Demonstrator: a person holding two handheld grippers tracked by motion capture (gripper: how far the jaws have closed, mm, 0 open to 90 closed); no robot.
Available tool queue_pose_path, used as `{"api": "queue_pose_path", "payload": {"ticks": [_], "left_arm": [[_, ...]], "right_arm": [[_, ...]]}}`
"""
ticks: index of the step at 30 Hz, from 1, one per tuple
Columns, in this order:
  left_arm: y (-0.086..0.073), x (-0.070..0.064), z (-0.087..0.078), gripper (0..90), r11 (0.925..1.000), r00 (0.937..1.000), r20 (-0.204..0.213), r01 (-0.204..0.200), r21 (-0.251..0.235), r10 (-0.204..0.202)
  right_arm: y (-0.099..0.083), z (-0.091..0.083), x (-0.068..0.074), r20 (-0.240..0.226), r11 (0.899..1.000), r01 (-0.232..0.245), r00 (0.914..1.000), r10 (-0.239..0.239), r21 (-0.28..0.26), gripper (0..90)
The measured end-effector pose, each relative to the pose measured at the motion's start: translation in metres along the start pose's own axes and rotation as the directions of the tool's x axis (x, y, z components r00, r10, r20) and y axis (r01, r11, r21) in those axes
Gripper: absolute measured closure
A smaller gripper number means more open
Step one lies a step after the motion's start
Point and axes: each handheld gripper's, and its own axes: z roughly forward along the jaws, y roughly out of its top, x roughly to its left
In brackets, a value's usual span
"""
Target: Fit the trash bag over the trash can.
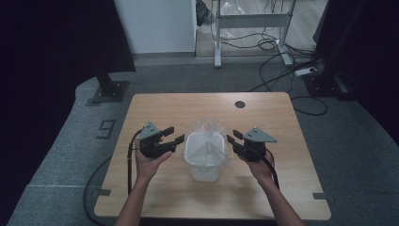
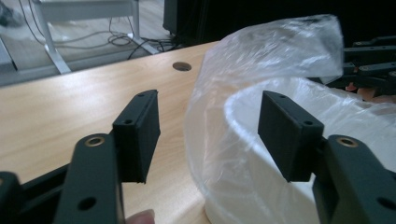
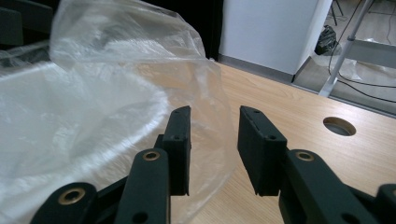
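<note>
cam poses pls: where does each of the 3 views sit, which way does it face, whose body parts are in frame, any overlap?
High view: above the person's side, facing forward and down on the light wooden table; both forearms, left gripper, right gripper.
Left gripper view: on the left gripper, facing the white plastic bin with its clear plastic liner bag.
Right gripper view: on the right gripper, facing the bag.
Shared: bag, table, round table hole.

Bin walls veiled by bag; contents indiscernible
</note>
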Motion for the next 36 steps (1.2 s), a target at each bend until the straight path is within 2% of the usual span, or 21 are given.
{"api": "queue_pose_path", "payload": {"ticks": [2, 5, 9, 13, 16, 20, 22, 24, 26, 29, 30, 31, 36], "left_arm": [[0.004, -0.002, 0.001, 37.3, 0.9998, 0.9998, 0.005, -0.021, 0.002, 0.021], [0.008, -0.002, 0.007, 36.0, 0.9993, 0.9995, 0.011, -0.031, 0.022, 0.031], [0.01, 0.004, 0.014, 35.0, 0.9992, 0.9992, 0.035, -0.018, 0.036, 0.017], [0.013, 0.011, 0.022, 34.8, 0.9985, 0.9963, 0.084, -0.022, 0.051, 0.017], [0.014, 0.01, 0.025, 34.5, 0.9977, 0.995, 0.097, -0.031, 0.06, 0.025], [0.013, 0.01, 0.027, 35.3, 0.9972, 0.9951, 0.098, -0.024, 0.071, 0.017], [0.012, 0.01, 0.028, 38.7, 0.9967, 0.9955, 0.094, -0.016, 0.08, 0.008], [0.011, 0.011, 0.028, 41.4, 0.9962, 0.9967, 0.081, -0.008, 0.087, 0.0], [0.01, 0.01, 0.029, 42.8, 0.9961, 0.9966, 0.082, -0.004, 0.089, -0.003], [0.009, 0.009, 0.031, 45.0, 0.9952, 0.9975, 0.07, -0.006, 0.097, -0.001], [0.009, 0.009, 0.031, 45.6, 0.9952, 0.9975, 0.07, -0.006, 0.097, -0.001], [0.009, 0.008, 0.032, 46.6, 0.9954, 0.9975, 0.07, -0.002, 0.096, -0.005], [0.008, 0.007, 0.032, 49.9, 0.9949, 0.998, 0.064, -0.005, 0.101, -0.001]], "right_arm": [[0.002, -0.001, 0.001, 0.001, 1.0, -0.004, 1.0, 0.004, -0.004, 61.7], [0.004, -0.005, 0.002, -0.003, 1.0, -0.013, 0.9999, 0.013, -0.014, 58.6], [0.006, -0.014, 0.003, -0.013, 0.999, -0.022, 0.9997, 0.022, -0.035, 55.9], [0.011, -0.035, 0.006, -0.072, 0.997, -0.025, 0.9972, 0.019, -0.076, 52.4], [0.015, -0.049, 0.011, -0.108, 0.995, -0.014, 0.9942, 0.003, -0.098, 49.8], [0.019, -0.064, 0.02, -0.186, 0.993, -0.012, 0.9825, -0.01, -0.117, 47.0], [0.02, -0.07, 0.028, -0.25, 0.992, -0.018, 0.9683, -0.013, -0.124, 44.3], [0.021, -0.074, 0.036, -0.313, 0.993, -0.025, 0.9495, -0.014, -0.119, 41.4], [0.023, -0.076, 0.043, -0.351, 0.992, -0.023, 0.9362, -0.022, -0.123, 39.3], [0.026, -0.075, 0.054, -0.37, 0.993, 0.003, 0.928, -0.046, -0.116, 37.3], [0.026, -0.075, 0.054, -0.37, 0.993, 0.003, 0.928, -0.046, -0.116, 37.3], [0.028, -0.069, 0.059, -0.368, 0.994, 0.026, 0.9278, -0.063, -0.103, 36.6], [0.031, -0.054, 0.062, -0.362, 0.995, 0.04, 0.9298, -0.069, -0.087, 40.1]]}}
